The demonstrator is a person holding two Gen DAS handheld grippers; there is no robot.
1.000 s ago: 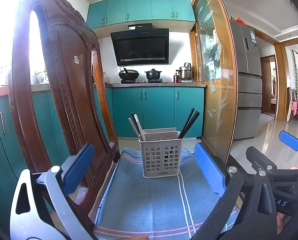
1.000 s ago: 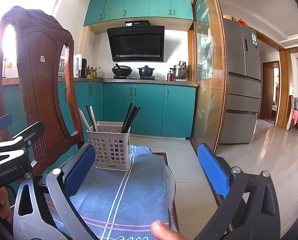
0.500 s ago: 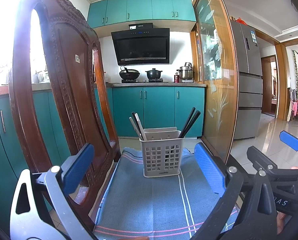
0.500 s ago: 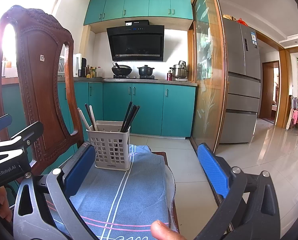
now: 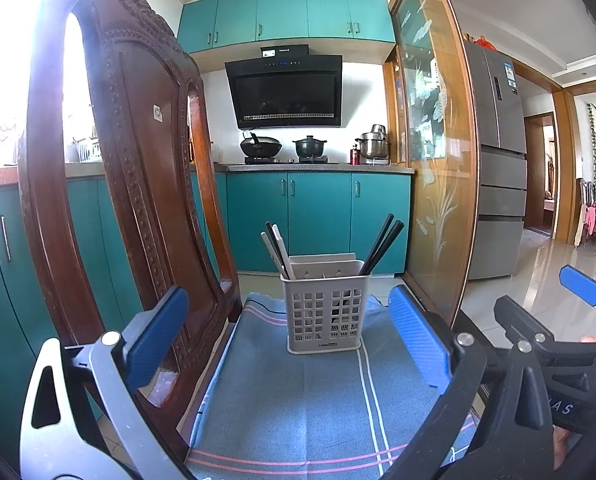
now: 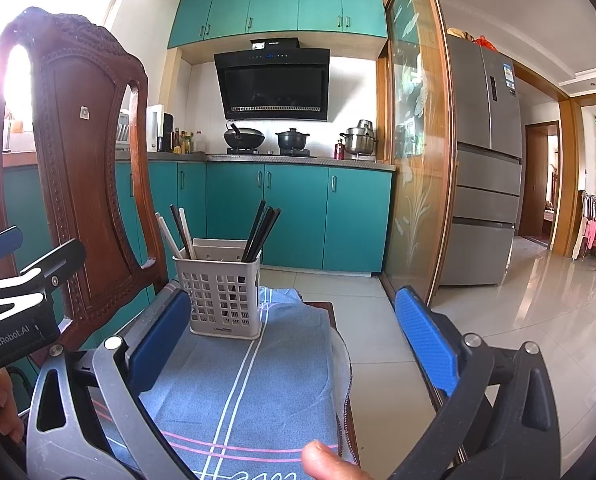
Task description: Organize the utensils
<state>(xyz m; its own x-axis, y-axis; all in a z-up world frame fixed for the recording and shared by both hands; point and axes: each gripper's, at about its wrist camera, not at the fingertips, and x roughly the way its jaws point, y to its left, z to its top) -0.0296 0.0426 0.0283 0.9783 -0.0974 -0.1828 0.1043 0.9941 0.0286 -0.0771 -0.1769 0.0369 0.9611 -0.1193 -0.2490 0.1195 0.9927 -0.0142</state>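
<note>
Progress check: the utensil holder (image 5: 325,312) stands upright on the blue cloth (image 5: 310,400), toward its far end, and every utensil I can see is already in it. No loose utensil lies on the visible cloth in either view — the sorting looks done or nearly so, judging only from how things lie. If anything is left, it is out of view.

Holder: pale grey plastic basket, square grid walls, a small dark label at the base of the front face, an inner divider that rises above the rim. The white chopsticks (image 5: 276,250) lean left out of the left compartment, with 1 dark stick among them. The black chopsticks (image 5: 382,246) lean right out of the right compartment. So the colours are mostly apart — the 1 dark stick on the left may still want moving. Exact count per side unclear; the sticks overlap.

Left gripper (image 5: 286,344): jaws spread wide, nothing between them, holder framed in the gap but well apart from the pads. Right gripper (image 6: 294,340): jaws likewise spread and empty; it sits to the right of the left one, with the holder off to its left. A fingertip (image 6: 322,460) shows at the bottom edge of the right wrist view.

The carved wooden chair (image 5: 138,184) stands just left of the cloth.
</note>
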